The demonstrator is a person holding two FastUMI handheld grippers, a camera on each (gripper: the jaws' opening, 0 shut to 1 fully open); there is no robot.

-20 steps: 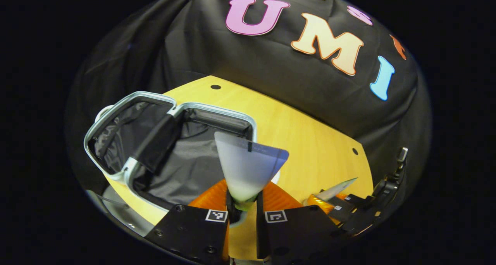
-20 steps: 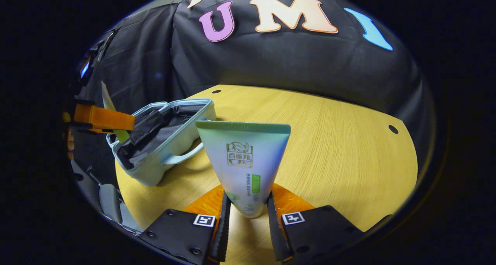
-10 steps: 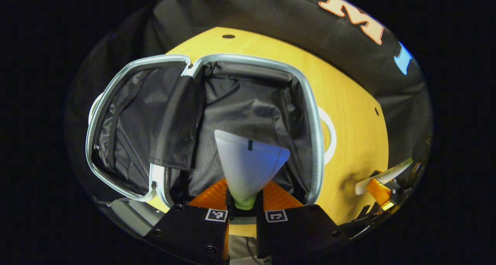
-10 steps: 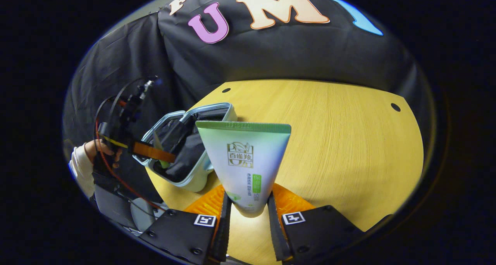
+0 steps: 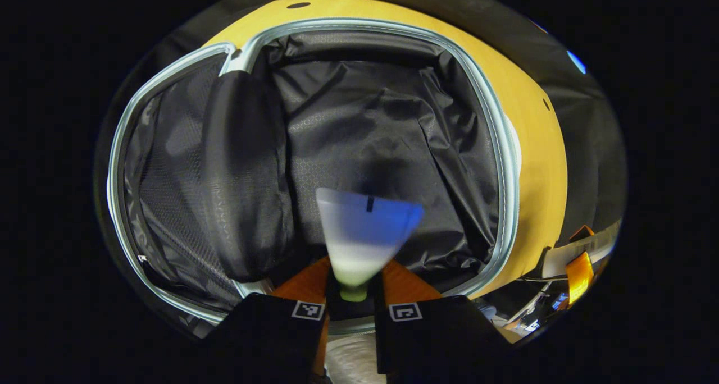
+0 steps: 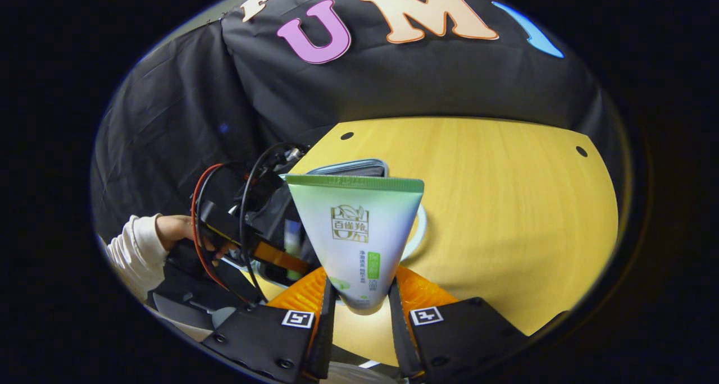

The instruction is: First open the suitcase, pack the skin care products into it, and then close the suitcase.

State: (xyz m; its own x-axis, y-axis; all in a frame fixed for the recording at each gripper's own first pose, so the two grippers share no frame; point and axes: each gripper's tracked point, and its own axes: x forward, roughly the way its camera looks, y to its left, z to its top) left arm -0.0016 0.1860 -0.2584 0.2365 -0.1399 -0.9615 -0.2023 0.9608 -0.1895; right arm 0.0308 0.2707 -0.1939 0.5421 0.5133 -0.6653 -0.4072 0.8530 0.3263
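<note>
The suitcase [image 5: 503,165] lies open on the wooden table, its black lining spread below my left gripper [image 5: 352,294]. That gripper is shut on the cap end of a pale blue-white tube [image 5: 365,232], held just above the lining of the right half. My right gripper [image 6: 359,305] is shut on a white-green tube [image 6: 355,232] with a green top seam, held upright over the table. Behind this tube in the right gripper view sit the suitcase [image 6: 351,168] and the left gripper [image 6: 264,243], held by a hand [image 6: 171,229] in a white sleeve.
A black fabric flap [image 5: 241,170] hangs over the hinge between the two halves of the case. The wooden table [image 6: 505,204] stretches to the right of the case. The black cloth wall [image 6: 393,81] closes the back.
My left gripper has gone forward and down with its tube, from beside the case to low over the lining. The right gripper has shifted slightly, still holding its tube.
</note>
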